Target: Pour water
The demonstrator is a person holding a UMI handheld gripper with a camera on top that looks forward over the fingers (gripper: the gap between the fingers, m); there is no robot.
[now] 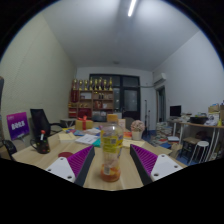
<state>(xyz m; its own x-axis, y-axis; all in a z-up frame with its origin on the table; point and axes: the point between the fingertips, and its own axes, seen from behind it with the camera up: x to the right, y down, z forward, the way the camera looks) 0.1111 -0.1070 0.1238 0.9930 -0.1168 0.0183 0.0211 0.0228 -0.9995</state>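
A clear plastic bottle (pixel 111 148) with a yellow label and a little orange liquid at its bottom stands upright on the wooden table (pixel 60 152). It stands between my two fingers, with a gap at either side. My gripper (pixel 111 156) is open, its purple pads (pixel 78 160) flanking the bottle left and right. A small pale cup-like thing (pixel 137 129) stands on the table beyond the right finger; I cannot tell exactly what it is.
Small items clutter the table's far end (pixel 85 125). A purple-lit monitor (pixel 18 124) and a black chair (pixel 40 122) are at the left. A shelf of goods (pixel 95 95) stands at the back wall. Desks and a stool (pixel 203 145) are at the right.
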